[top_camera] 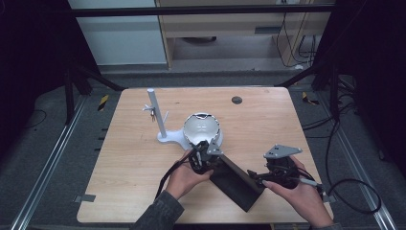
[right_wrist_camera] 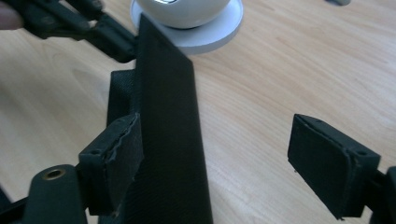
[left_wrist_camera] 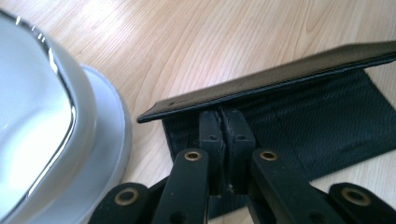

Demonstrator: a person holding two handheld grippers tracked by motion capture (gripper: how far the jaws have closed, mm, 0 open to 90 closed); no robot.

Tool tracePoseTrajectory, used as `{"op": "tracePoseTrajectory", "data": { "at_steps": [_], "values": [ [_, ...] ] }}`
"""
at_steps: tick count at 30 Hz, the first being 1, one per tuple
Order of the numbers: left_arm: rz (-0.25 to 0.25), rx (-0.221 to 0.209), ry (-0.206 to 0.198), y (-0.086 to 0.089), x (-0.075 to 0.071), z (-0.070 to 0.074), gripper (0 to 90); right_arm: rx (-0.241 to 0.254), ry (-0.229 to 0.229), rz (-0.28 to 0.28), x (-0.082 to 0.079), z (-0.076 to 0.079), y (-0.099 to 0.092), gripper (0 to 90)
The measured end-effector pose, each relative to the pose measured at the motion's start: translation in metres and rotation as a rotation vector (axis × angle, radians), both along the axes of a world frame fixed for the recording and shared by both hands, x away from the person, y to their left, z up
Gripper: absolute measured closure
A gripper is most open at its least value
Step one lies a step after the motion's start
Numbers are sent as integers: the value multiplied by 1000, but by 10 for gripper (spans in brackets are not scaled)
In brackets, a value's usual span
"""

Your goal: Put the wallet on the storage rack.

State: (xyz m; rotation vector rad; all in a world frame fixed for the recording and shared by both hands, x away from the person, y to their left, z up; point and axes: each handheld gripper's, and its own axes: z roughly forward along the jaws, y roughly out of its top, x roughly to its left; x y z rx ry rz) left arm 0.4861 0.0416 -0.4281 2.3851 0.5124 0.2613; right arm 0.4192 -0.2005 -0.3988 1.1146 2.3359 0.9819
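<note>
A flat black pouch [top_camera: 238, 183] lies on the wooden table [top_camera: 134, 158], near the front. My left gripper [top_camera: 207, 154] is shut on the far end of its stiff upper flap [left_wrist_camera: 280, 77] and holds that end tilted up off the woven lower part [left_wrist_camera: 317, 126]. In the left gripper view the two pads [left_wrist_camera: 211, 128] press together on the flap's edge. My right gripper [top_camera: 258, 177] is at the pouch's near right end. Its jaws stand wide open [right_wrist_camera: 224, 154]; the flap [right_wrist_camera: 168, 116] runs along the left pad [right_wrist_camera: 119, 154], and the right pad [right_wrist_camera: 327, 161] is well clear over bare wood.
A white bowl [top_camera: 202, 127] sits on a white round base [left_wrist_camera: 112, 140] just behind the left gripper. A white post [top_camera: 156, 112] with small pegs rises from the same base at the left. A dark round spot [top_camera: 236, 100] marks the far table. Cables trail off the right edge.
</note>
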Motion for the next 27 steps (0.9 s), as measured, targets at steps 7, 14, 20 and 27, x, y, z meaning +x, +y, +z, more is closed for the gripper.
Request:
{"op": "tracePoseTrajectory", "data": {
  "at_steps": [7, 14, 20, 27],
  "values": [
    [-2, -6, 21, -10, 14, 5, 870, -54, 97, 41, 8, -5, 6, 173],
    [-1, 0, 31, -16, 22, 8, 869, -144, 174, 100, 22, -13, 22, 282],
    [5, -3, 40, -18, 24, 7, 866, -193, 219, 116, 33, -19, 30, 391],
    [11, -14, 44, -16, 26, 7, 864, -244, 271, 124, 44, -30, 35, 477]
  ]
}}
